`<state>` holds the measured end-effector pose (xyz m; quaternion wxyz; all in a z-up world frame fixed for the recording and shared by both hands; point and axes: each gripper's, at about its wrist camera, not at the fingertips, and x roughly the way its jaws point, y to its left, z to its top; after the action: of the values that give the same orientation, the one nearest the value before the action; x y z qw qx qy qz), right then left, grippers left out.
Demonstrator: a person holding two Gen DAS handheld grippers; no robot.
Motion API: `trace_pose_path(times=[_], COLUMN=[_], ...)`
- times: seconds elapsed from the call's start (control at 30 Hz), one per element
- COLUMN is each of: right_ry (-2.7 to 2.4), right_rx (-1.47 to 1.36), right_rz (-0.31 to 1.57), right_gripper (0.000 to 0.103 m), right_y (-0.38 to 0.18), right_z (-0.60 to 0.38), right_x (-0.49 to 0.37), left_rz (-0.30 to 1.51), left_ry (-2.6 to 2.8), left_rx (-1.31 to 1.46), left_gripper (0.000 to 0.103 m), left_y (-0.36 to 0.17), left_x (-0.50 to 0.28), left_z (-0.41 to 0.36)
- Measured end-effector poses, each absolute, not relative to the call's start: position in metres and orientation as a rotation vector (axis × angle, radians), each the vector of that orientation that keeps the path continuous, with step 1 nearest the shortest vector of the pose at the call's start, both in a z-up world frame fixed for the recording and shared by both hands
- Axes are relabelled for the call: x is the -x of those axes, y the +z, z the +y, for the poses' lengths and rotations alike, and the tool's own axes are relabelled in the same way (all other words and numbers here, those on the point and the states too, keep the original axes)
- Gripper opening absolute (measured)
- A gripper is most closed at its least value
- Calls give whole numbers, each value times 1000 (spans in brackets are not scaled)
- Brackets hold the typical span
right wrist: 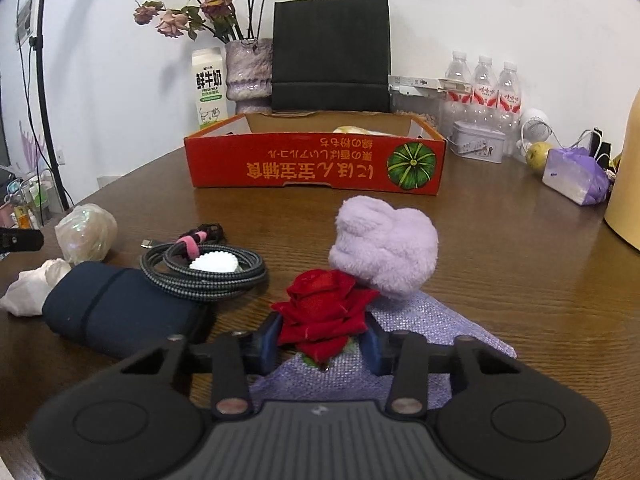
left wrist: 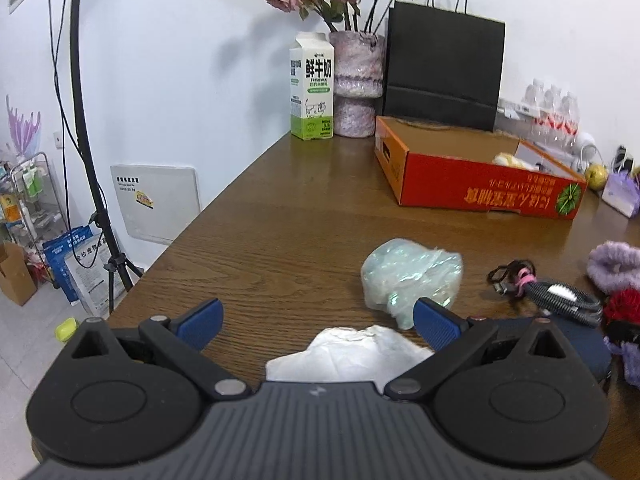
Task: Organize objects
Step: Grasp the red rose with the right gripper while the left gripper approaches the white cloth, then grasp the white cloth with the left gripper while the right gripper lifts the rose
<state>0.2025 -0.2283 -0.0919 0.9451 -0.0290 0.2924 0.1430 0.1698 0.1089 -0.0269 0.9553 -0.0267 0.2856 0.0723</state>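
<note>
Mostly the sorting lies ahead. The brown counter (right wrist: 520, 280) carries nearly everything loose. The red cardboard box (right wrist: 316, 160), far across the middle, looks like the likely collecting place, and it holds only one pale item (right wrist: 356, 130) at its far side, too hidden to name.

Still out on the near half, from largest down: a sparkly lilac cloth (right wrist: 432, 320) spread at the near right; a dark blue pouch (right wrist: 116, 308) at the near left; a fluffy lilac bundle (right wrist: 384, 244) resting on the cloth's far edge; a coiled braided cable (right wrist: 208, 276) with a white scalloped disc (right wrist: 216, 264) on it, just beyond the pouch; a shiny wrapped lump (left wrist: 408, 276) farther left; a crumpled white tissue (left wrist: 348, 352) touching the pouch's left end; and a red rose head (right wrist: 324, 312) on the cloth.

The right claw (right wrist: 323, 346) is narrowed to a small gap, its blue pads pressing both flanks of the rose, so it appears to be gripping the flower, which is not yet lifted clear of the cloth as far as can be judged.

The left claw (left wrist: 318, 326) stands wide open and holds nothing, hovering with the tissue between and below its fingers.
</note>
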Motion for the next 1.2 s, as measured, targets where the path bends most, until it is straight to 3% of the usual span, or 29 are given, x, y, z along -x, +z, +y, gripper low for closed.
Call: trace_pose_path(times=[0.63,1.1,1.2], right_ry=[305,331,330], right_rx=[60,35,36], right_rz=[500,474,468], right_gripper=[33,33,33], right_y=[-87,-86,-85], right_z=[-224,-226,-227], right_x=[-188,-184,-183], left_rz=[764,674,660], left_ry=[23,120,120], left_rx=[77,70,67], left_gripper=[103,103,97], left_y=[-50,-60,-59], left_x=[-181,-175,-170], left_z=[105,91,89])
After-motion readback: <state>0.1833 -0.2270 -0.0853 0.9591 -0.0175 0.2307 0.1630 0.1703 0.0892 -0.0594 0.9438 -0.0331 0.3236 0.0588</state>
